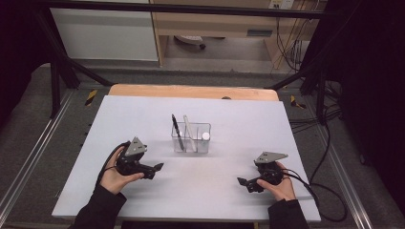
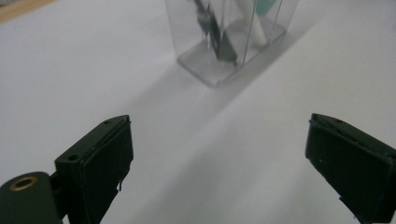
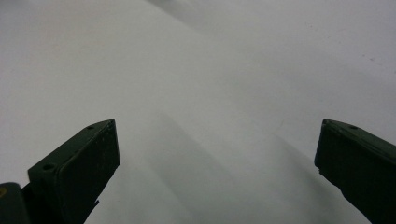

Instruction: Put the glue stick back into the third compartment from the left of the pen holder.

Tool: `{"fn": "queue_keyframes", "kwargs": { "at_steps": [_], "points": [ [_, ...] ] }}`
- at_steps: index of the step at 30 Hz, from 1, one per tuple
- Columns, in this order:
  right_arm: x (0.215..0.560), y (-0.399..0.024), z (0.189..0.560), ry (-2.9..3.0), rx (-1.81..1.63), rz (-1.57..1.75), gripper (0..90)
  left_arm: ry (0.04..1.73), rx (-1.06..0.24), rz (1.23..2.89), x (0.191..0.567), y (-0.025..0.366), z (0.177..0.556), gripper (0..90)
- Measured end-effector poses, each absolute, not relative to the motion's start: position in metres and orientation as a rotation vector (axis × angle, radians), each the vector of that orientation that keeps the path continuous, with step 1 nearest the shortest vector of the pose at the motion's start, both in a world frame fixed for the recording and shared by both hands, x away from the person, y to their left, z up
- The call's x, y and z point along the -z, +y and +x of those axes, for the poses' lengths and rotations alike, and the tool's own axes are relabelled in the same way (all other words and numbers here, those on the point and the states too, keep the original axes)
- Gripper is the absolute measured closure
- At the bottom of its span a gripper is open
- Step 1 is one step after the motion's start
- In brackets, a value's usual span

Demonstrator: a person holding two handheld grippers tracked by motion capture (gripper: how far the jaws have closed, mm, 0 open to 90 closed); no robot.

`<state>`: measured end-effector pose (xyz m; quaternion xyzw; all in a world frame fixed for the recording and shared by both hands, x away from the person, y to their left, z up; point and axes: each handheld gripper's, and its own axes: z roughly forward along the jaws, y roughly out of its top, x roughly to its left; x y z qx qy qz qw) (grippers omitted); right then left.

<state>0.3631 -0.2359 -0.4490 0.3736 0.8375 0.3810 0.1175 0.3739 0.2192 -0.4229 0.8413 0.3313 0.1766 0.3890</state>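
High view first: my left tool [image 1: 155, 169] sits low on the tabletop [image 1: 143, 114] at lower left of the frame, jaws spread wide with nothing between them. My right tool [image 1: 244, 182] at lower right is likewise released and empty, aimed toward the middle. Up and to the right of the left tool, near frame centre, stands the clear box [image 1: 191, 138], holding a black pen [image 1: 177, 132] and a white pen [image 1: 189, 132], both nearly upright and leaning slightly left at the top, with a small white cap [image 1: 206, 136] in its right part. Left gripper view puts the box [image 2: 229, 42] straight ahead at top centre, so I judge the left tool the nearer one, and the pens' long axis wants a level grip.
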Motion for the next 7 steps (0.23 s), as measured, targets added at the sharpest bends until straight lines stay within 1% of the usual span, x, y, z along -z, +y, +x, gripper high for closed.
{"fn": "queue_keyframes", "kwargs": {
  "at_steps": [7],
  "points": [
    [0.449,-0.236,0.363,2.452,-1.12,1.083,0.5,0.88,-0.44,2.14,0.445,0.241,0.363,7.4]
  ]
}}
